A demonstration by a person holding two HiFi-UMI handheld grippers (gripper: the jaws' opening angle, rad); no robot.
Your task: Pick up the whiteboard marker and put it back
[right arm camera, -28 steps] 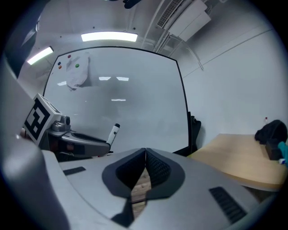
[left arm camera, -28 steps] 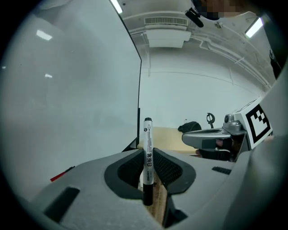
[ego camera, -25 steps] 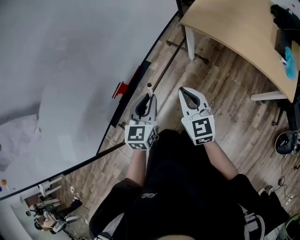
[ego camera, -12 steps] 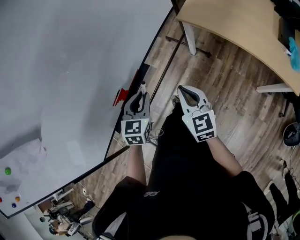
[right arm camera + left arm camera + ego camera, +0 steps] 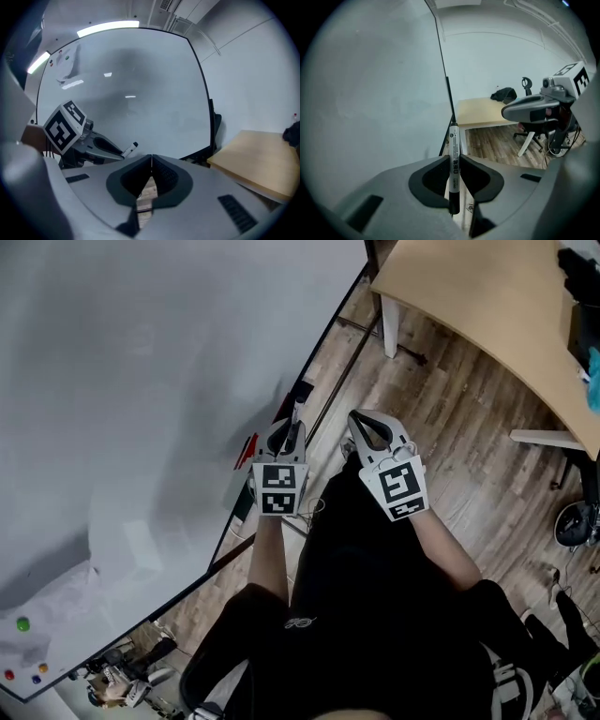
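Observation:
The whiteboard marker [image 5: 453, 157], white with a black cap end, is clamped between the pads of my left gripper [image 5: 453, 161] and sticks out ahead of the jaws. In the head view the left gripper [image 5: 290, 431] is beside the whiteboard's [image 5: 141, 381] lower edge, and the marker [image 5: 296, 415] points along the dark pen ledge [image 5: 302, 390]. My right gripper [image 5: 361, 420] hovers just to the right with its jaws shut and nothing between them [image 5: 151, 161]. From the right gripper view the left gripper [image 5: 96, 146] and the marker's tip [image 5: 131, 149] show in front of the board.
A red object [image 5: 246, 452] sits on the ledge, partly hidden by the left gripper. A light wooden desk [image 5: 487, 306] on white legs stands at the upper right. Wood flooring [image 5: 450, 427] lies between. An office chair [image 5: 525, 86] stands beyond the desk.
The left gripper with the marker has moved closer to the board's lower edge and tipped further down. The right gripper has moved along beside it, still shut.

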